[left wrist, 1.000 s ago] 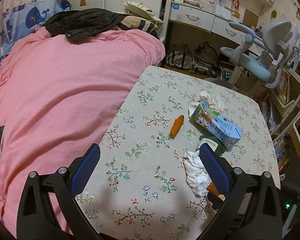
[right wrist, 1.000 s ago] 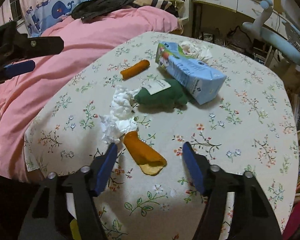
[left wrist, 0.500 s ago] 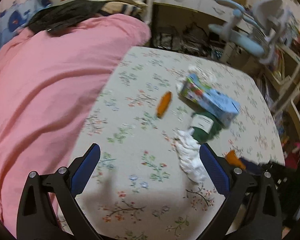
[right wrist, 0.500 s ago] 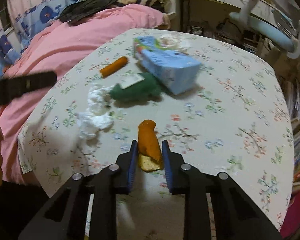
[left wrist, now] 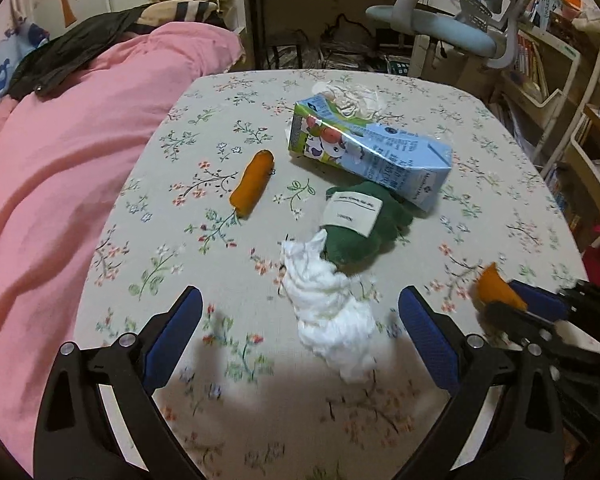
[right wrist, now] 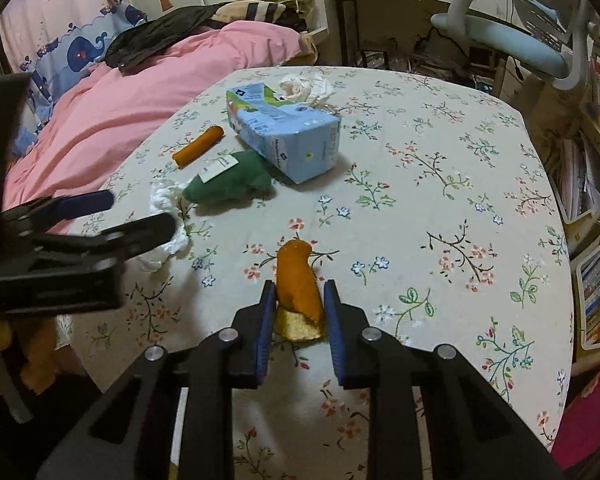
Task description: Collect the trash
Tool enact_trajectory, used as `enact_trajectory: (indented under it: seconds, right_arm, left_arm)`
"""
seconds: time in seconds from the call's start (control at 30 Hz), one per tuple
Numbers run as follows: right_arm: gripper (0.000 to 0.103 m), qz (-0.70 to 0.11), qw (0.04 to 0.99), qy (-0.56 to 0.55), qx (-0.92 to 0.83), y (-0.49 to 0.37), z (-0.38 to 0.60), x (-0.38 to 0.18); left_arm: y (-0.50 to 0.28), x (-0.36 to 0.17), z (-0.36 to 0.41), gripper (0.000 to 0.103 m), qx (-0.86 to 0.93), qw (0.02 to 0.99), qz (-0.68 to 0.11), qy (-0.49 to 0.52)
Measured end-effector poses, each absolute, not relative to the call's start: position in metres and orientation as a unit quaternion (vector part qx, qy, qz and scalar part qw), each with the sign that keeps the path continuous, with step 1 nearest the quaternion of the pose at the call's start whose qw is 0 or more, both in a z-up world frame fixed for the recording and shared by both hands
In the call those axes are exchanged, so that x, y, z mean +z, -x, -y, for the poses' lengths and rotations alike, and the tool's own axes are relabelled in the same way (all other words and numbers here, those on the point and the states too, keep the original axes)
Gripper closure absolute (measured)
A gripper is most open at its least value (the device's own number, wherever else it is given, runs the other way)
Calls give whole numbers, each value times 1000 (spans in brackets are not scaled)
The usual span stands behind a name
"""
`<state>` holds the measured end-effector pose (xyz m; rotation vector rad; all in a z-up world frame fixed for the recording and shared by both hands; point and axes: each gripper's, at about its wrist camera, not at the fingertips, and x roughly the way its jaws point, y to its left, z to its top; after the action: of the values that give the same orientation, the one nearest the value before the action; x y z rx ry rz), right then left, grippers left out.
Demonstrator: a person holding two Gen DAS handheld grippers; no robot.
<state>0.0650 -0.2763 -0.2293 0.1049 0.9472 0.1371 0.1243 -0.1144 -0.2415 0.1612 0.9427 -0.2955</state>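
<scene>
The right gripper [right wrist: 296, 304] has its fingers [right wrist: 265, 320] clamped on an orange peel [right wrist: 298, 280], which shows a pale underside at its near end and lies at the near part of the bench [right wrist: 460, 184], a surface covered by a floral cloth. The left gripper [left wrist: 300, 320] hangs over the near left part of the bench with its fingers [left wrist: 176, 332] wide apart and closing; a crumpled white tissue [left wrist: 328, 312] lies between them, and the pads do not press on it. Just beyond the tissue, touching it, is a green pouch [left wrist: 360, 224] with a white label, and behind that a blue milk carton [left wrist: 368, 152] lies on its side. A second crumpled tissue [left wrist: 352, 96] sits against the far end of the carton, toward the far edge of the bench. A carrot-coloured stick [left wrist: 252, 188] lies apart from the carton, nearer the left edge. Along that left edge a bed with a pink quilt [left wrist: 68, 184] meets the bench, and a pale blue chair [right wrist: 508, 36] stands beyond the far edge.
</scene>
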Motion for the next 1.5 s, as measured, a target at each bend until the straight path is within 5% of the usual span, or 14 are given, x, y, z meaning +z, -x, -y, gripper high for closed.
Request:
enact_trajectory:
  seconds: [0.03, 0.1, 0.17, 1.1, 1.27, 1.5]
  right_arm:
    - [78, -455, 887, -50, 67, -65, 276, -229]
    - [78, -452, 888, -46, 68, -65, 275, -227]
    - [78, -452, 888, -44, 69, -64, 275, -227]
    - [78, -420, 901, -46, 98, -15, 247, -198]
    - [56, -422, 903, -44, 62, -27, 260, -205]
    - [55, -459, 886, -48, 51, -65, 263, -236]
  left_arm:
    - [-128, -245, 115, 29, -148, 874, -456, -77]
    - [-134, -252, 114, 68, -170, 859, -478, -69]
    - [-135, -249, 112, 84, -179, 859, -476, -64]
    - [-38, -203, 56, 84, -208, 872, -442, 31]
    - [-6, -206, 47, 84, -216, 868, -446, 40]
    - [48, -227, 51, 84, -245, 842, -480, 17]
